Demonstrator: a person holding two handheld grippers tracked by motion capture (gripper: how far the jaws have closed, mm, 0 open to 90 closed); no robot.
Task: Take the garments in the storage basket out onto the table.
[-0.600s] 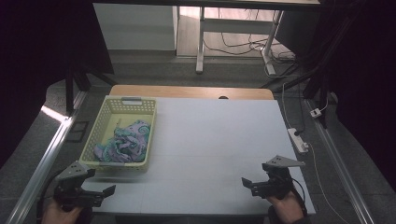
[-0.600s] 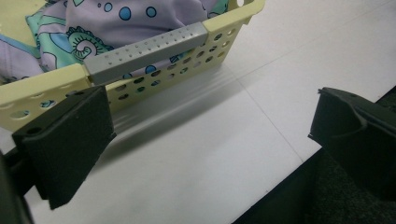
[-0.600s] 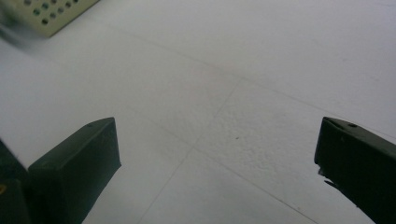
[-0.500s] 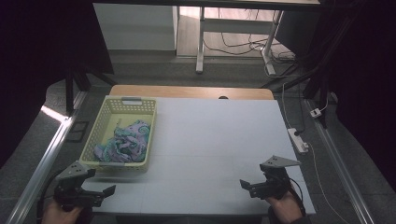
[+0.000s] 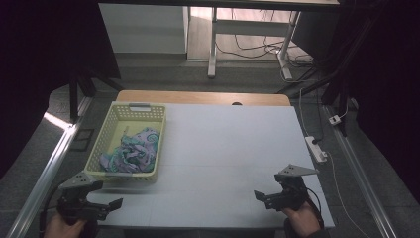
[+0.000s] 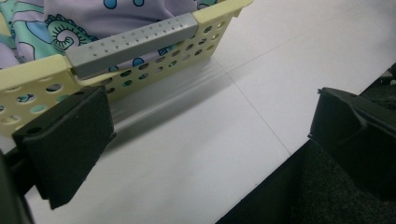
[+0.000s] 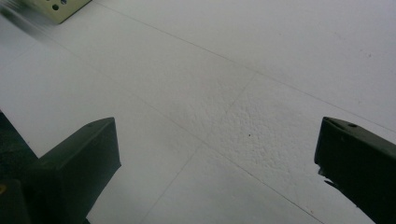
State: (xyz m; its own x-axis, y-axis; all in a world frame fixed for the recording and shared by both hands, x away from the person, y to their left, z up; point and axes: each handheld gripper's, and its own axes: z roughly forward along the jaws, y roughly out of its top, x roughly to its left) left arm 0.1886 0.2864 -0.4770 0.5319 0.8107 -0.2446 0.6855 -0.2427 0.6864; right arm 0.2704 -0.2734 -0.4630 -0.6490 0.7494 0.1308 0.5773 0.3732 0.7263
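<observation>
Both tongs wide, empty: left tongs (image 5: 106,207) near basket (image 5: 101,148); right tongs (image 5: 265,197) over table (image 5: 223,148).

No readable text, label or number anywhere.

white table (image 5: 228,148) — yellow basket (image 5: 106,144) on its left side

In the left gripper view the yellow basket (image 6: 116,77) is cut off by the top and left edges, so just one perforated wall with its grey handle (image 6: 133,43) is in frame, and the patterned cloth (image 6: 93,18) inside runs out past the top edge. The right gripper view catches a mere blurred corner of the basket (image 7: 58,8) at the top edge. In the high view the person's hands (image 5: 62,229) are cut by the bottom edge.
</observation>
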